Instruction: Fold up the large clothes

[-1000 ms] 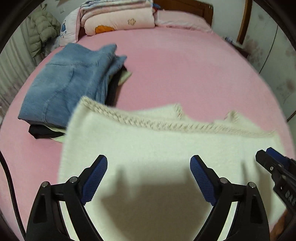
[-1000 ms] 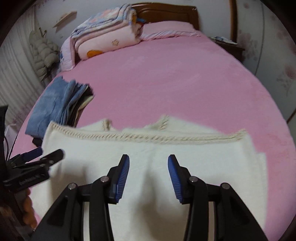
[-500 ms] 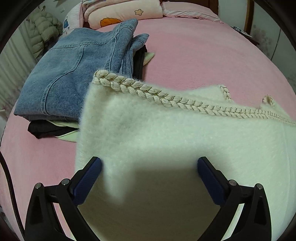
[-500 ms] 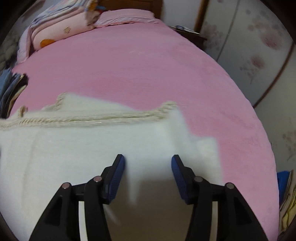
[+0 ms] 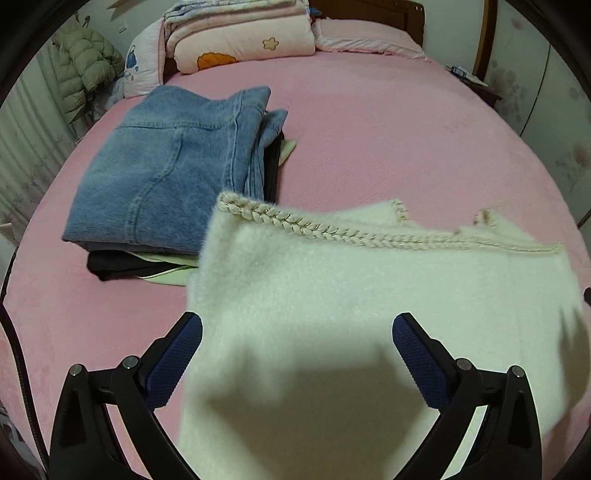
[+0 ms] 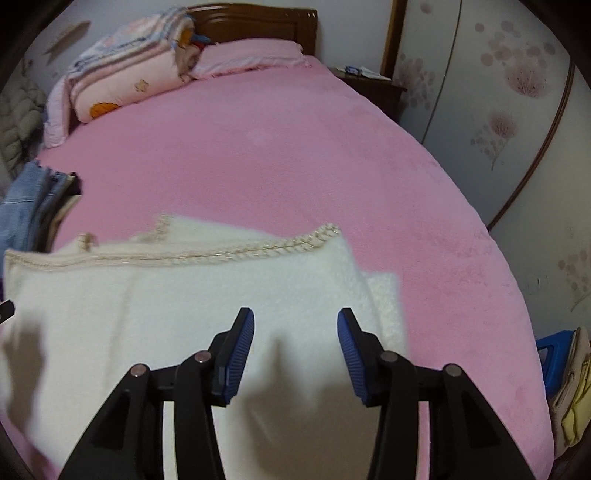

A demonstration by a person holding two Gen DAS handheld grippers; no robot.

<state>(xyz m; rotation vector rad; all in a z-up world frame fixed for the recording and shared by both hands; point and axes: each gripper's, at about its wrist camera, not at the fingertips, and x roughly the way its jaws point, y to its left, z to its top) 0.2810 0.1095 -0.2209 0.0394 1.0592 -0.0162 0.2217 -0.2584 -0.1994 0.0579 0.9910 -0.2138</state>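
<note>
A fluffy cream garment with a braided trim edge lies folded on the pink bed; it also shows in the right wrist view. My left gripper is open, its blue pads wide apart above the garment's left part. My right gripper is open above the garment's right part, holding nothing. A lower layer of the garment sticks out at its right edge.
A folded stack with blue jeans on top lies on the bed just left of the garment. Folded quilts and a pillow lie at the headboard. A nightstand and wardrobe doors stand at the right.
The left view has pulled back from the garment's left edge and the stack. The right view has swung a little back to the left. Both grippers stayed open.
</note>
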